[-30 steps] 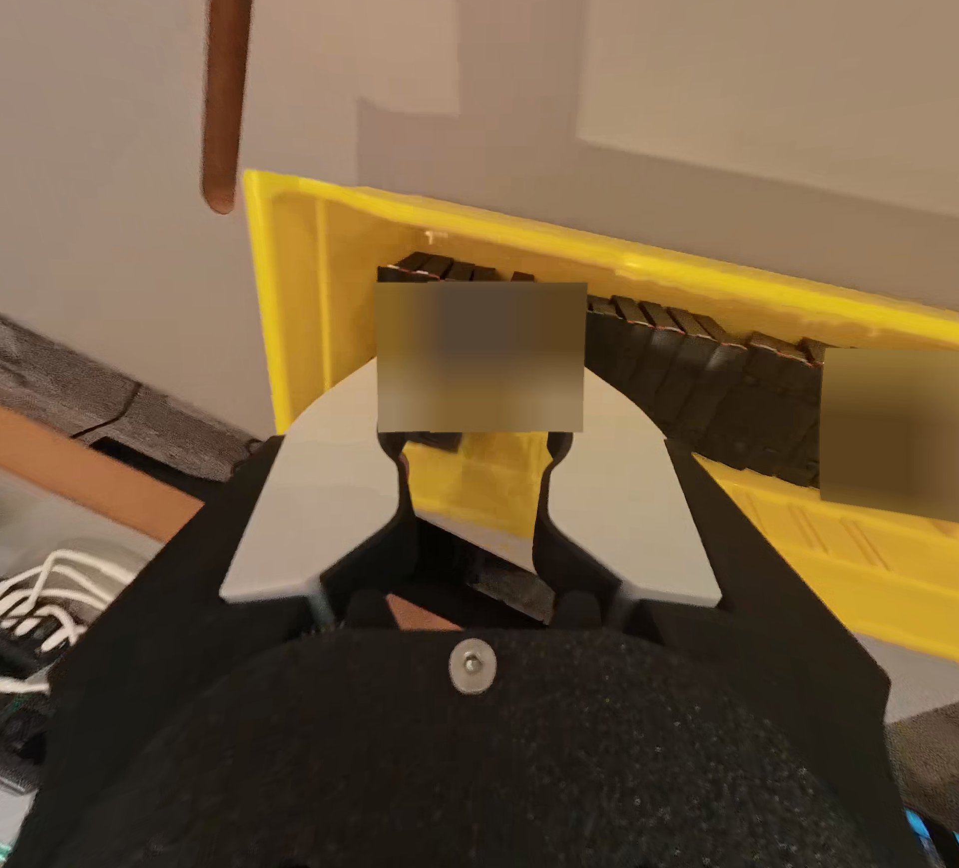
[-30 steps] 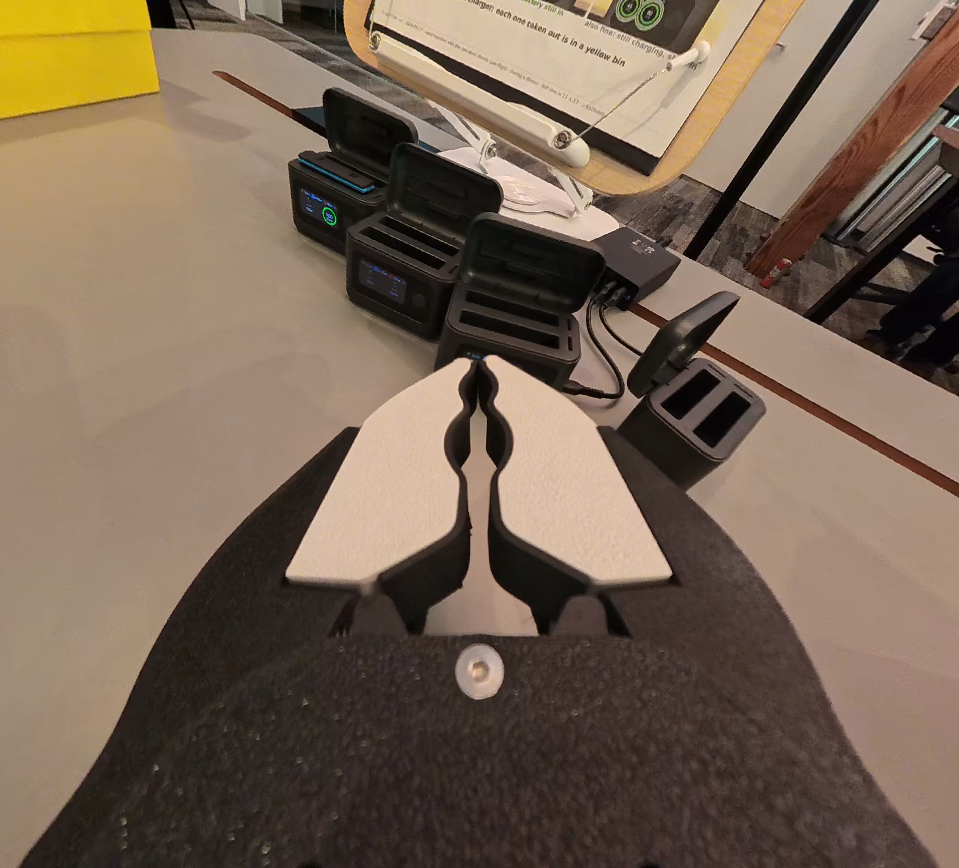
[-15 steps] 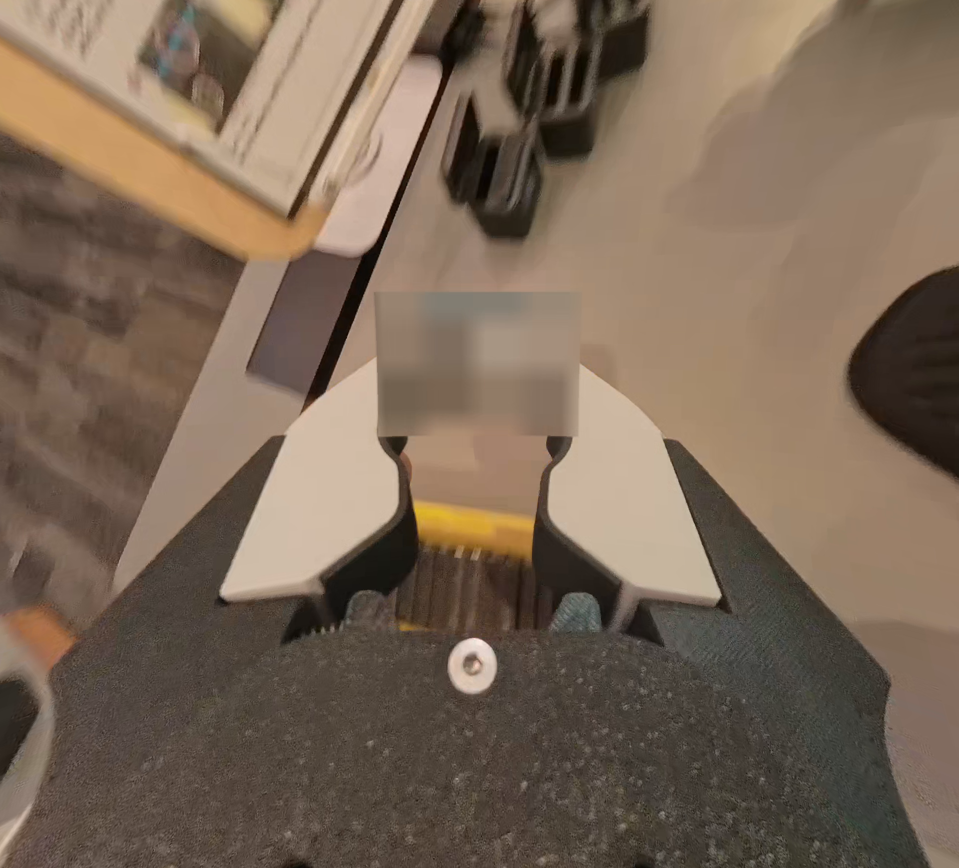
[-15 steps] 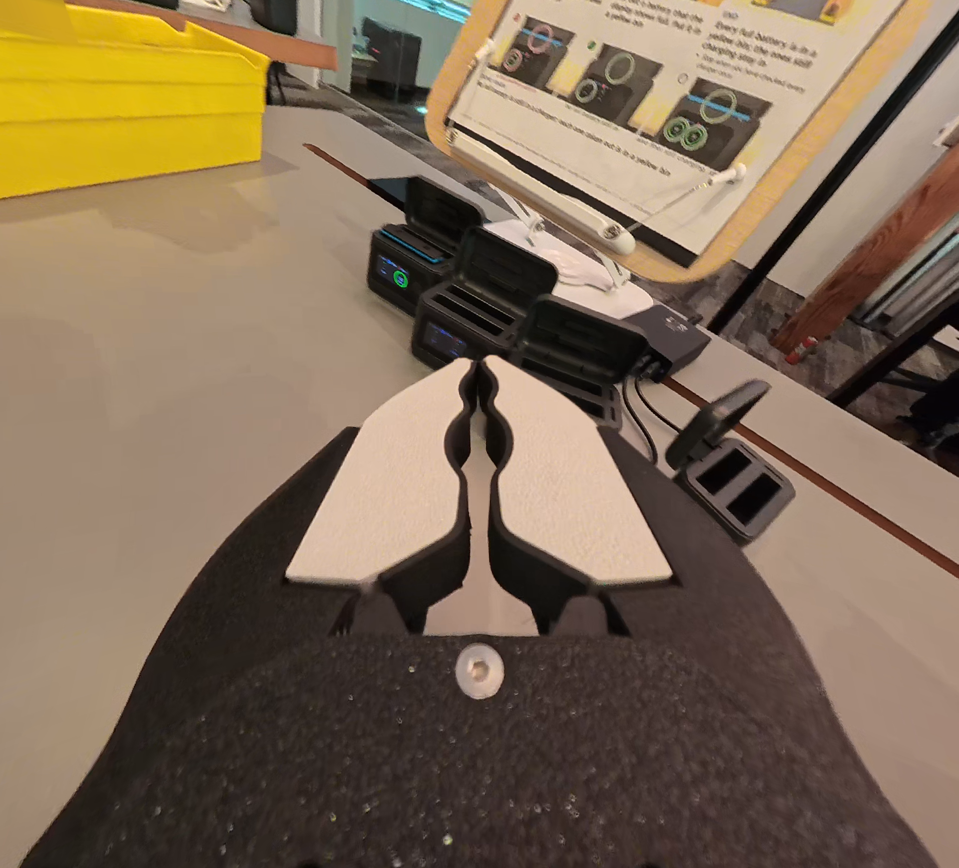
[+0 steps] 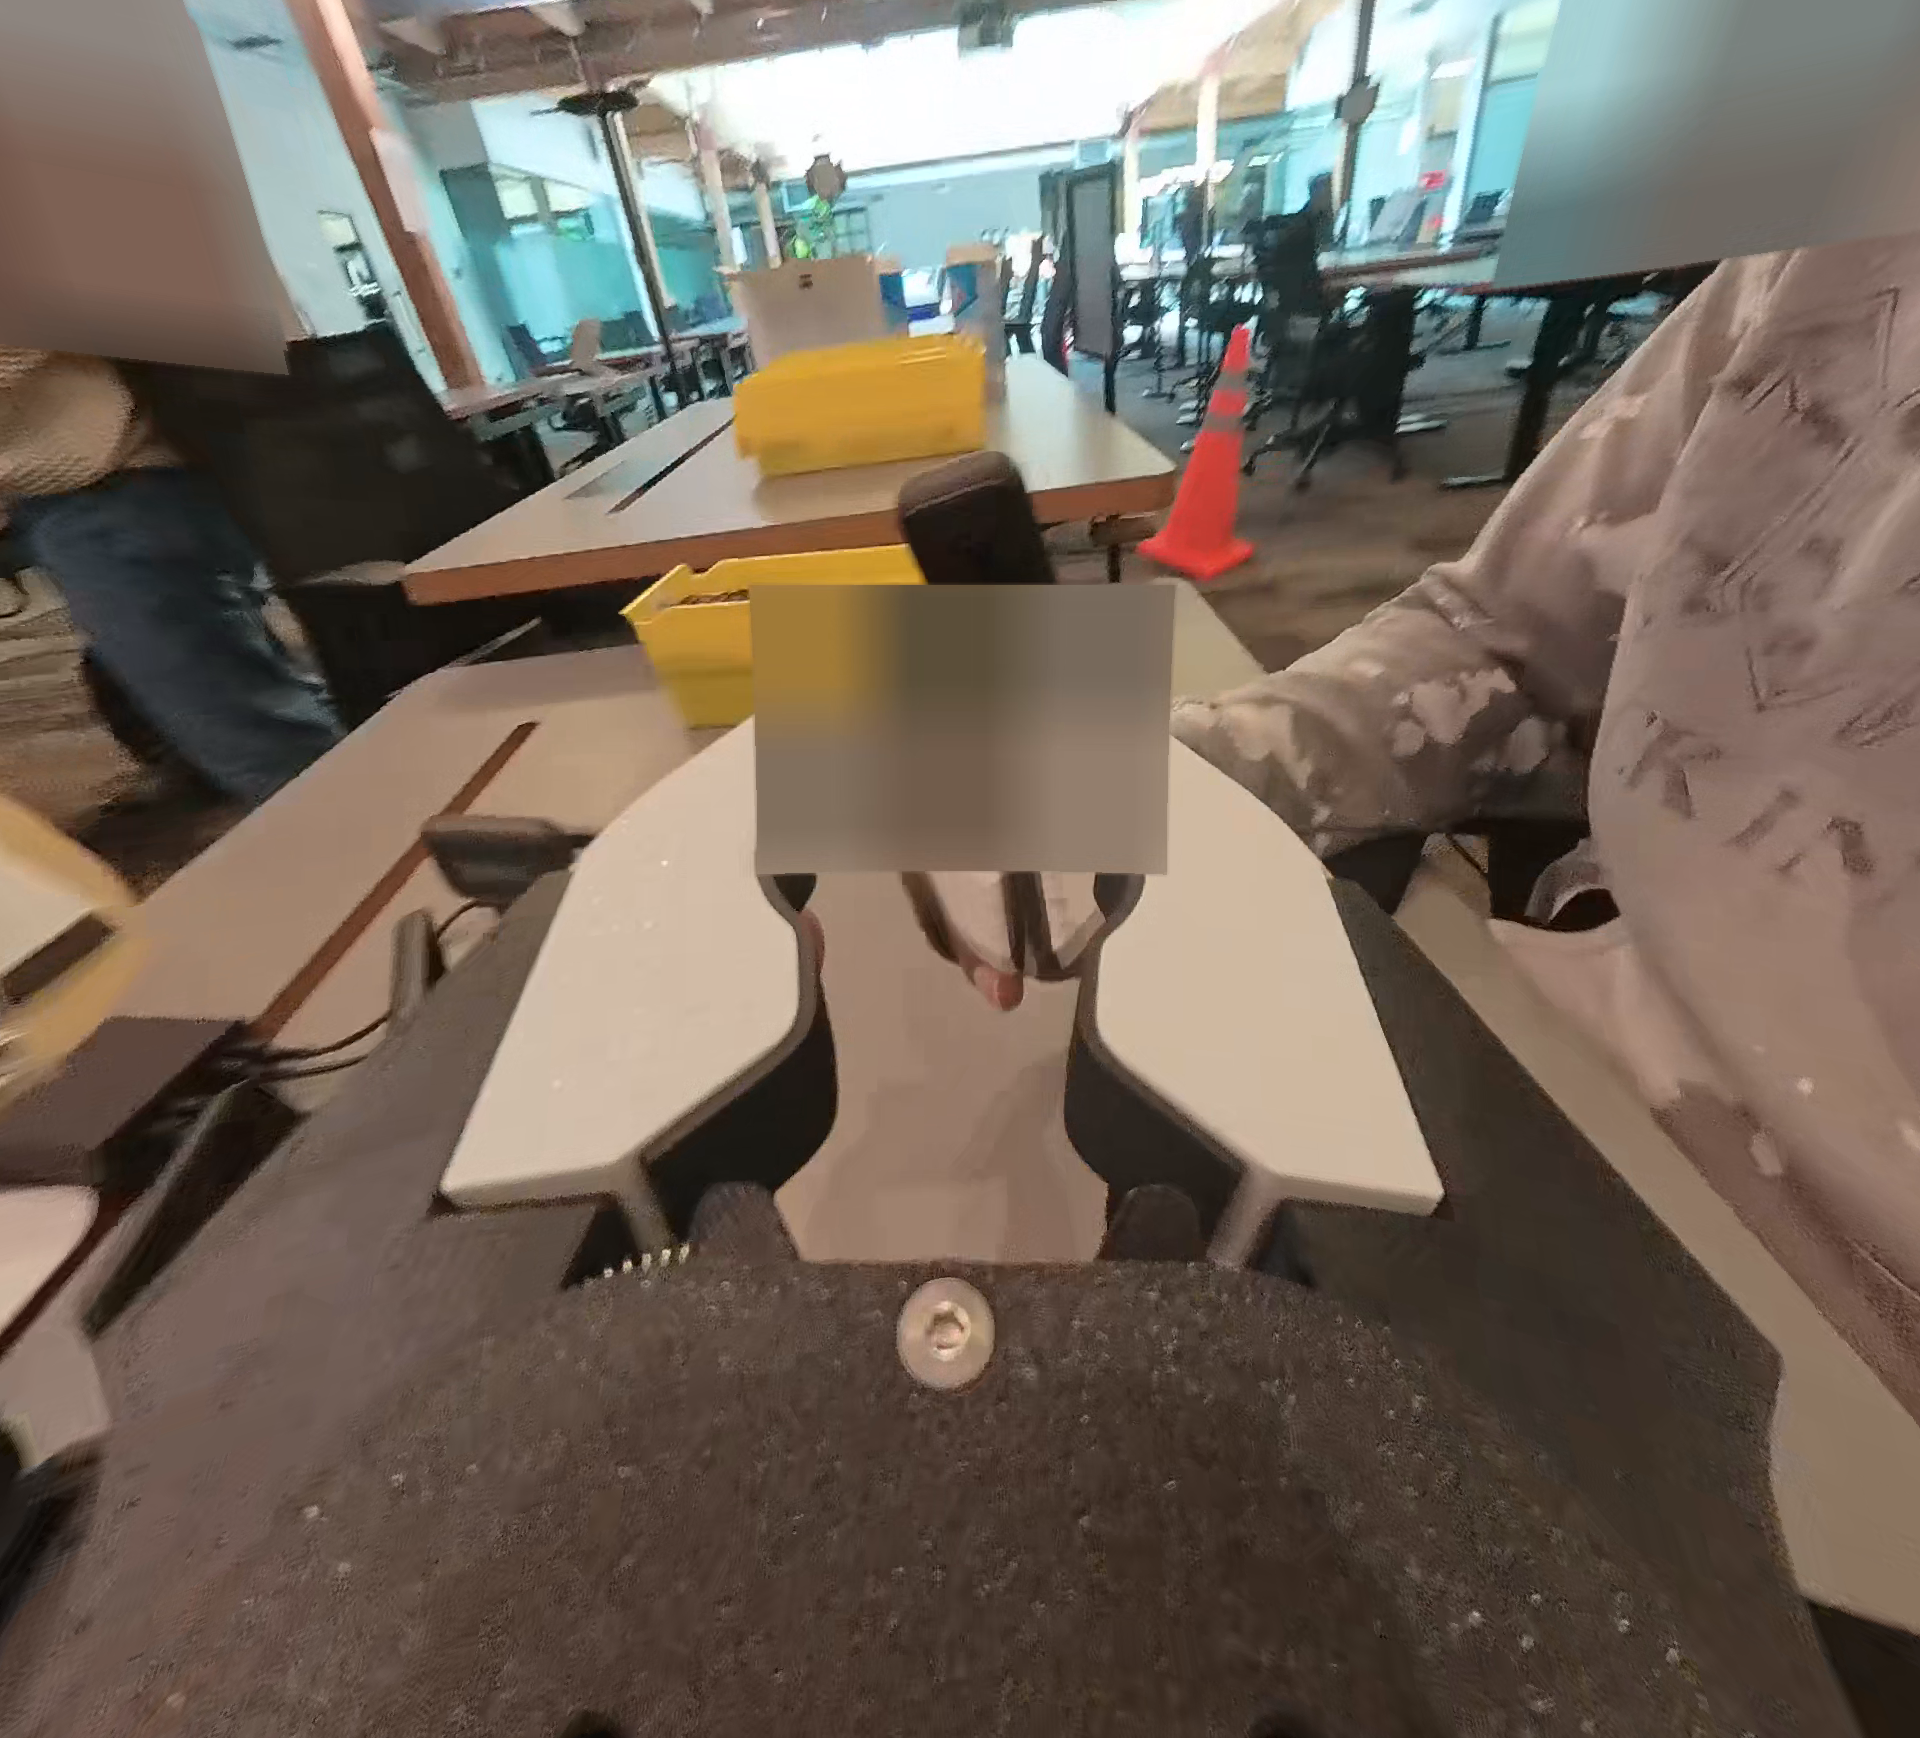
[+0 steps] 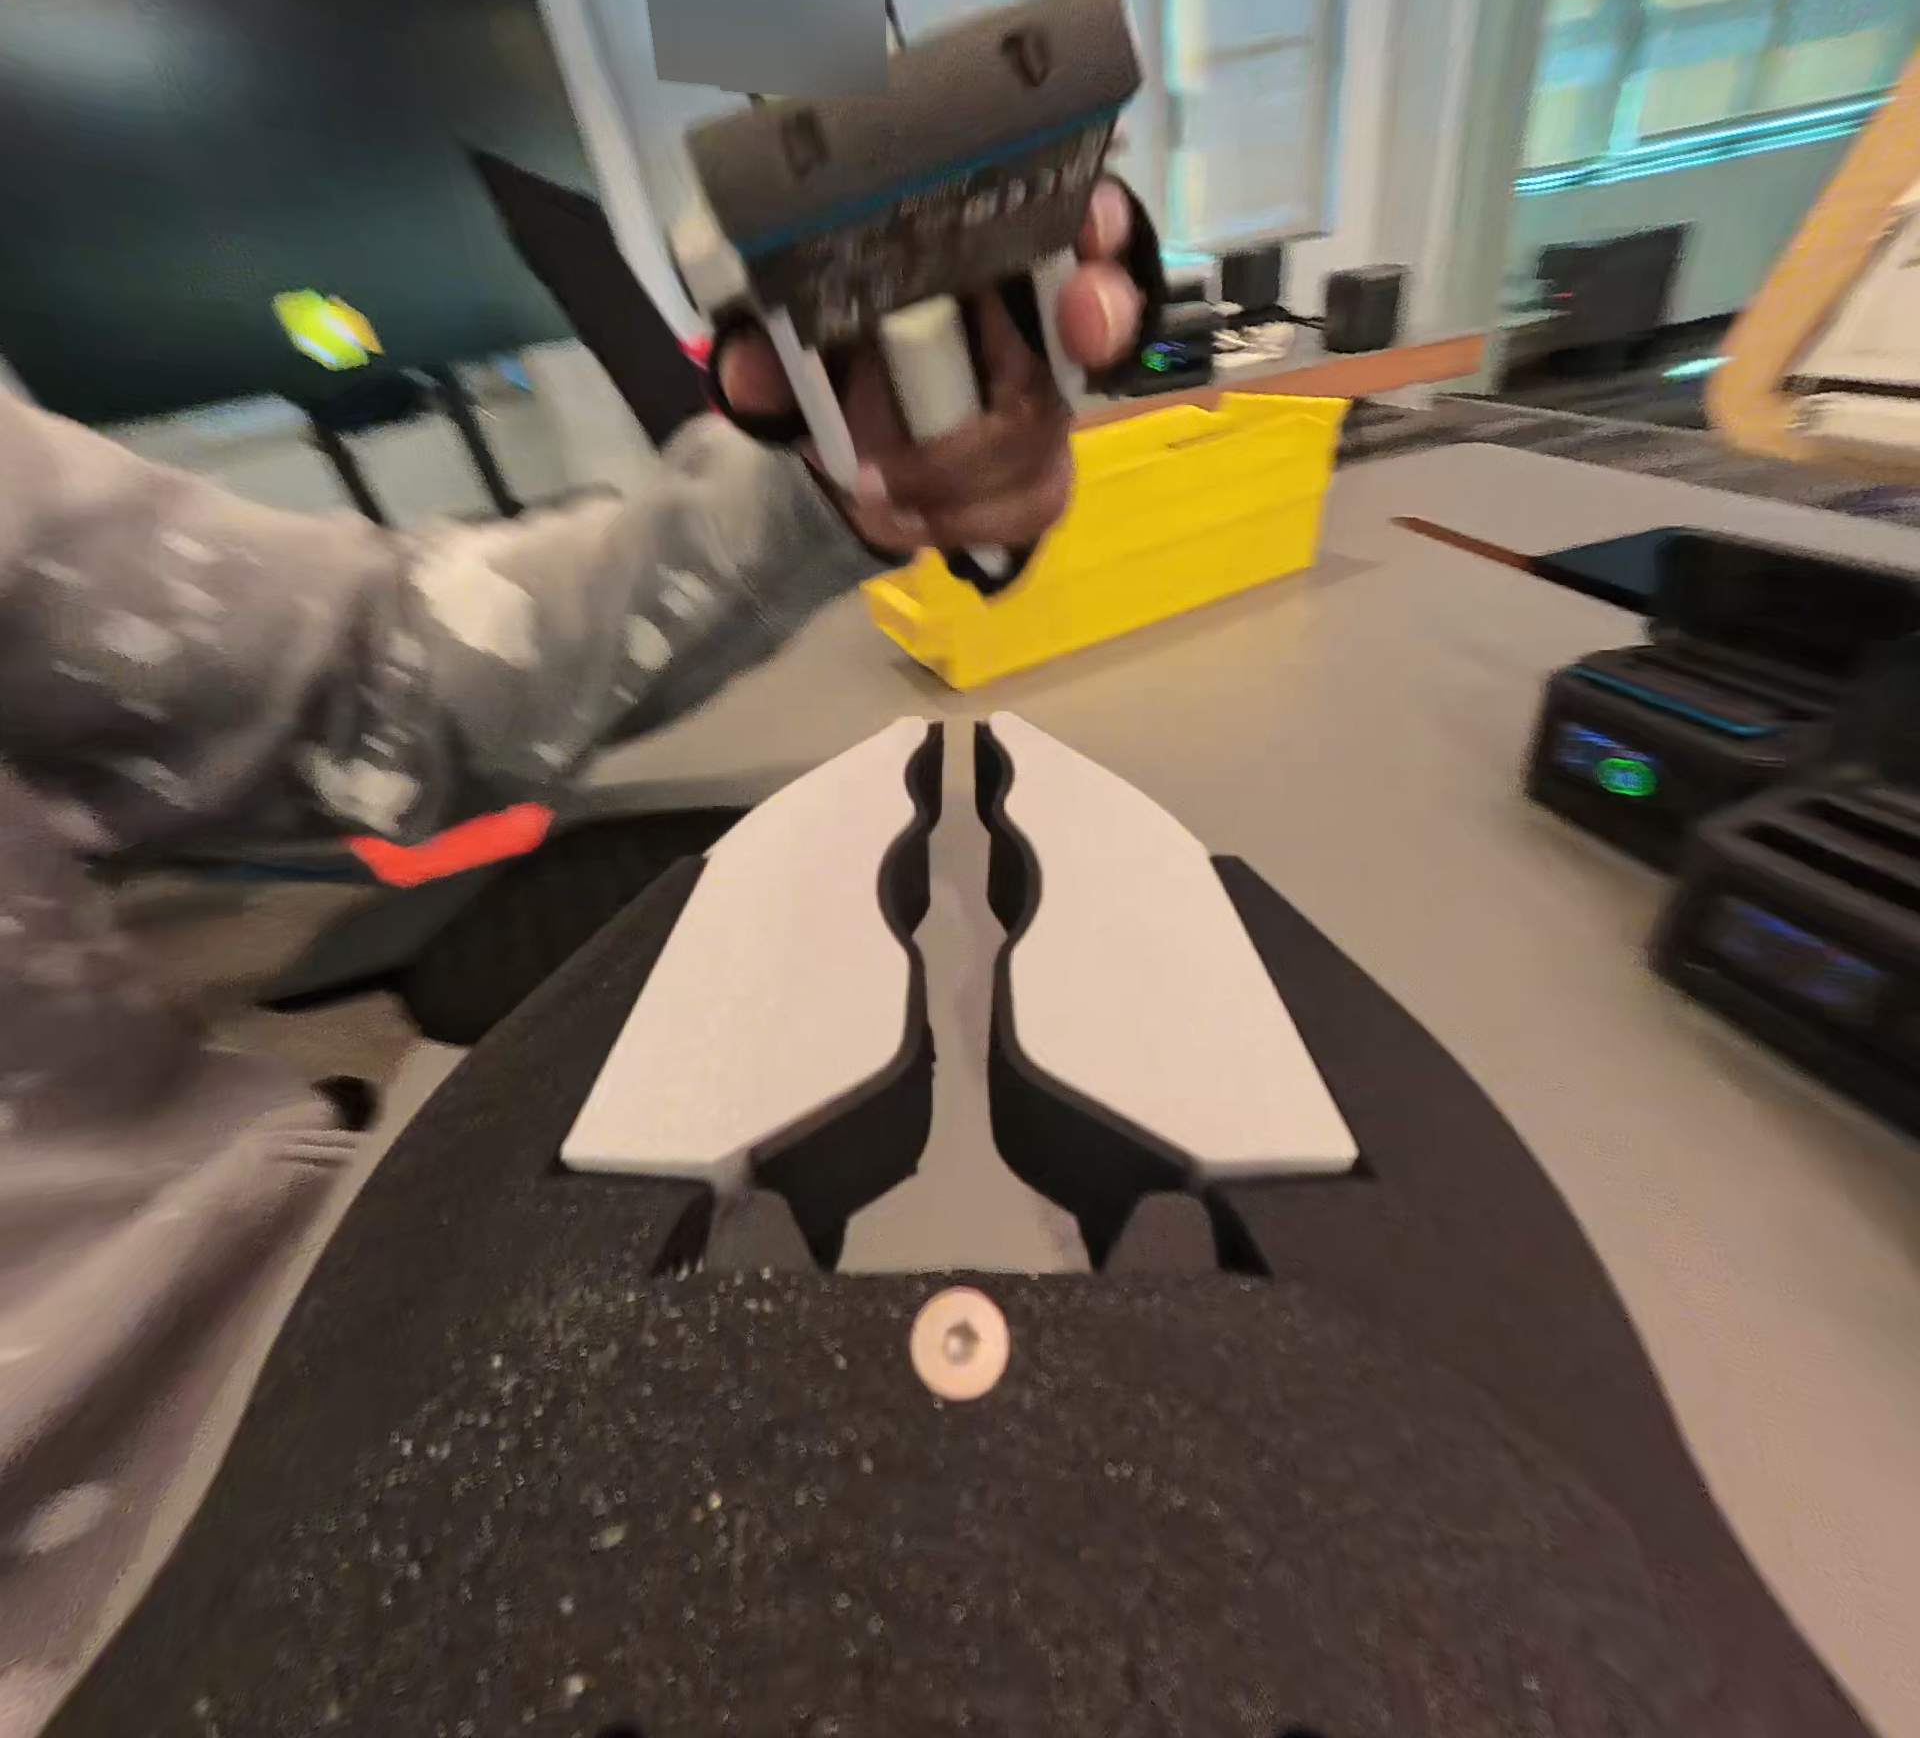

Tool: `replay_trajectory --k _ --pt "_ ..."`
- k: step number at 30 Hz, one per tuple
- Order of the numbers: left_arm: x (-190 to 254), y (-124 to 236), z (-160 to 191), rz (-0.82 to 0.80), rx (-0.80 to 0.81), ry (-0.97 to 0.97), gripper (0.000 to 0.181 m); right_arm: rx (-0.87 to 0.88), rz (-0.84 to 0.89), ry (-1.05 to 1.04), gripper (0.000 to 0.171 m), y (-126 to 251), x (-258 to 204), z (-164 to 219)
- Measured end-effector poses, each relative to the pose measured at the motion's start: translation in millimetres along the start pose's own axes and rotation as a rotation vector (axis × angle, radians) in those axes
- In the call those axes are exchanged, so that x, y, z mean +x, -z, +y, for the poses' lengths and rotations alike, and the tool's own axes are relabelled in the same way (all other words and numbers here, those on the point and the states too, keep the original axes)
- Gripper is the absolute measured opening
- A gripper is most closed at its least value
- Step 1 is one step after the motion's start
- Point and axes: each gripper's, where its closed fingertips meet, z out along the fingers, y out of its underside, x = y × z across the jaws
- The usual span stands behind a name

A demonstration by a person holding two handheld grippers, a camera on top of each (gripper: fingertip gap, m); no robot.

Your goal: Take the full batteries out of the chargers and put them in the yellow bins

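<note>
The left gripper (image 5: 961, 909) stands spread and empty; the right gripper (image 6: 958, 732) is nearly pressed together on nothing. Ahead of both sits the yellow bin (image 6: 1153, 535), dark batteries (image 5: 707, 597) inside; right of the right claw, the chargers (image 6: 1662, 753) hold one still seated. Batteries look stiff, smooth, light: pinch the flat faces. A hand (image 6: 935, 400) holds the left tool aloft, tilted

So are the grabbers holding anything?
Right gripper: nothing, its fingers are nearly shut on air. Left gripper: spread wide with nothing seen in it, but a blur hides its tips.
</note>
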Motion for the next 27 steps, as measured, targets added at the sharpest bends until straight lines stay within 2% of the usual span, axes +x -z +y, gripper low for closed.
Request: replay_trajectory --k 3,7,9,13,15,25,27 --pt "4 -17 12 0.036 0.025 0.031 0.052 0.128 -0.1 -0.121 0.007 9 -5 -19" --pt "5 -26 29 0.047 -0.005 0.038 0.052 0.202 -0.101 -0.181 0.008 20 3 -31" --pt "5 -27 37 0.045 -0.033 0.027 0.052 0.192 -0.113 -0.202 0.009 20 3 -29" --pt "9 -27 41 0.044 -0.064 -0.017 0.052 0.107 -0.116 -0.221 0.025 11 2 -13" --pt "12 -25 39 0.053 -0.062 -0.024 0.052 0.105 -0.147 -0.25 0.033 9 0 -11" --pt "22 -16 57 0.061 -0.098 -0.023 0.051 0.133 -0.212 -0.317 0.047 13 -3 -15" --pt "24 -17 59 0.065 -0.108 -0.037 0.052 0.125 -0.213 -0.35 0.054 11 -1 -13"
